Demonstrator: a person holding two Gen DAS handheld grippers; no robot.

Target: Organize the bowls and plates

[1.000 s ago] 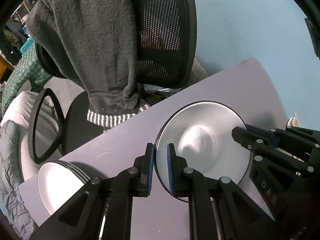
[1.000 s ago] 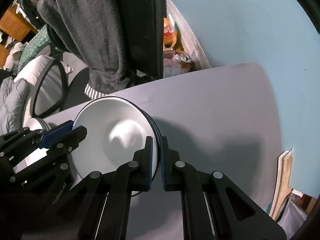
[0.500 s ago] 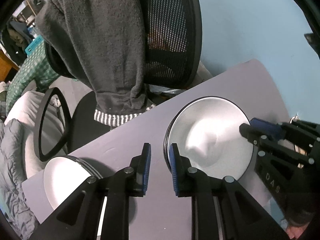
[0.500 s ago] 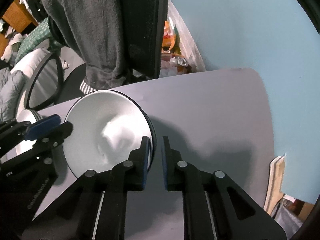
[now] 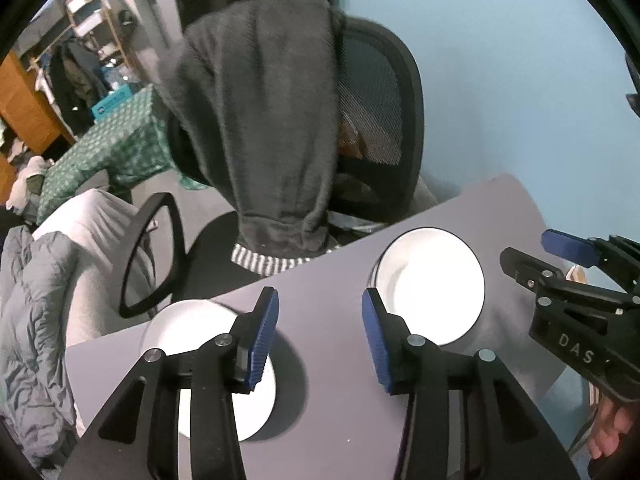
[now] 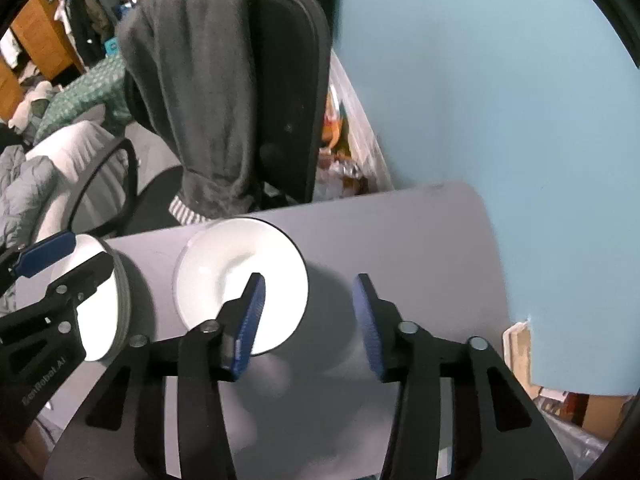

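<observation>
A stack of white bowls sits on the grey table at the far right; it also shows in the right wrist view. A stack of white plates sits at the near left and shows in the right wrist view too. My left gripper is open and empty above the table between the two stacks. My right gripper is open and empty, raised just right of the bowls. Each gripper appears at the edge of the other's view.
A black office chair draped with a dark grey garment stands behind the table's far edge. A light blue wall borders the table on the right. Bedding and clutter lie to the left.
Both grippers have let go of the bowl stack, opened wide and pulled back and up. The bowls now rest on the table on their own.
</observation>
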